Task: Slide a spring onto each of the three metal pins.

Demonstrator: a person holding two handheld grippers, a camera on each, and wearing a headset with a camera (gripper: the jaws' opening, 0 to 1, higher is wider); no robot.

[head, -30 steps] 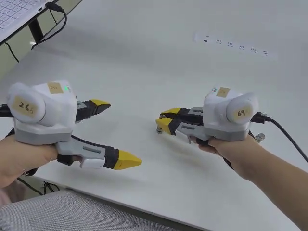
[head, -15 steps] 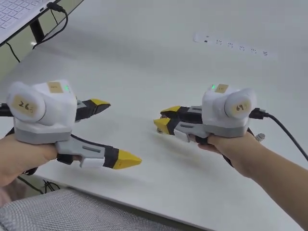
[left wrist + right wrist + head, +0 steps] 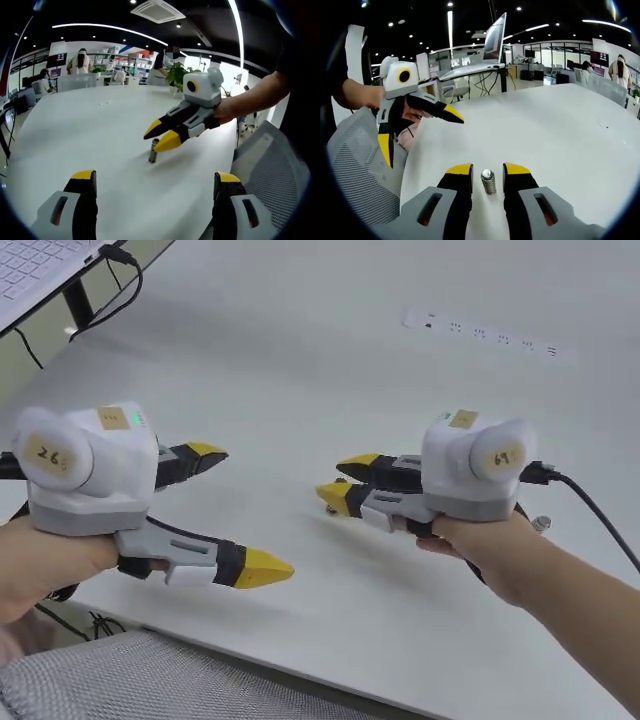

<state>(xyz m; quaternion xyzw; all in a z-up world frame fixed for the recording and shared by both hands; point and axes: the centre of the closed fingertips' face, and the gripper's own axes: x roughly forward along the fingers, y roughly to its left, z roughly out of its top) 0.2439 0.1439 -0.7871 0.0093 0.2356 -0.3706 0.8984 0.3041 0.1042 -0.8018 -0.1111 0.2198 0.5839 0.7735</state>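
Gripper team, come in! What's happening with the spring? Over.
Left gripper open, empty. Right gripper open, jaws either side of the upright spring, small gaps showing. Nothing blocking. Over.

White table (image 3: pixel 300 370) carries a power strip (image 3: pixel 480 335), an upright spring-clad pin (image 3: pixel 153 150), a metal piece (image 3: pixel 541 525), perhaps another pin
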